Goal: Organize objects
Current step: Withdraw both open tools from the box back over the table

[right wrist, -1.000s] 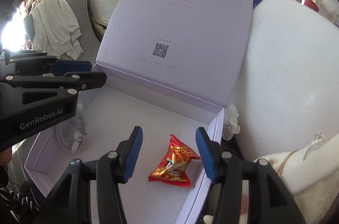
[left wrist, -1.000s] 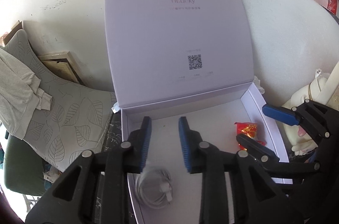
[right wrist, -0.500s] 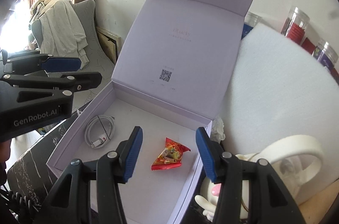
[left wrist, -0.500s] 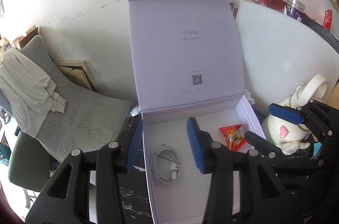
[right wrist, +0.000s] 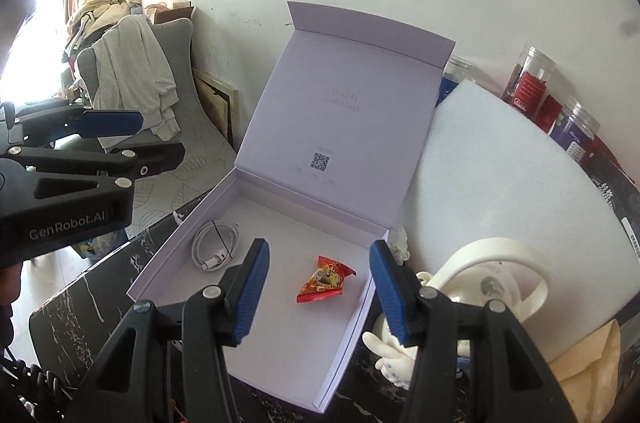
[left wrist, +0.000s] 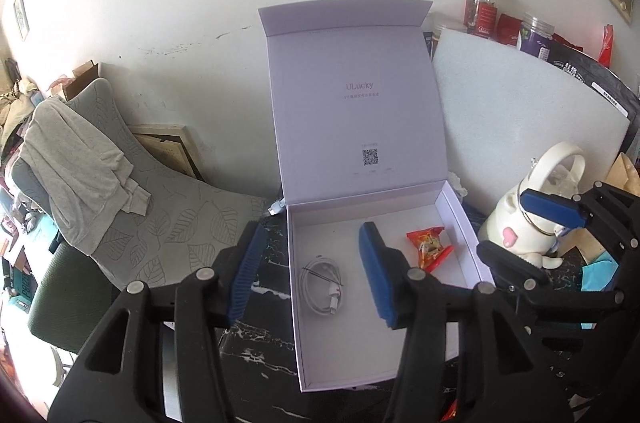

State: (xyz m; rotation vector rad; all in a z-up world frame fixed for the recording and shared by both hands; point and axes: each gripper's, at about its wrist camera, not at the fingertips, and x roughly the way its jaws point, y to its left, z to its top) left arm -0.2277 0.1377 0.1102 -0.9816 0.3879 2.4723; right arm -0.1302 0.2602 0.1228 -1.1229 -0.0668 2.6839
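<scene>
A white gift box lies on the dark marble table with its lid standing upright. Inside it are a coiled white cable on the left and a red snack packet on the right. My left gripper hangs open above the box's left side, holding nothing. My right gripper is open above the box's near right part, empty too. Each gripper shows in the other's view, the right gripper and the left gripper.
A white rabbit-shaped fan stands right of the box. A white foam sheet leans on the wall, with jars behind. A chair with grey clothing is left of the table.
Both grippers have pulled back and up from the box, so the whole box and lid now show. The cable and the snack packet stayed in place.
</scene>
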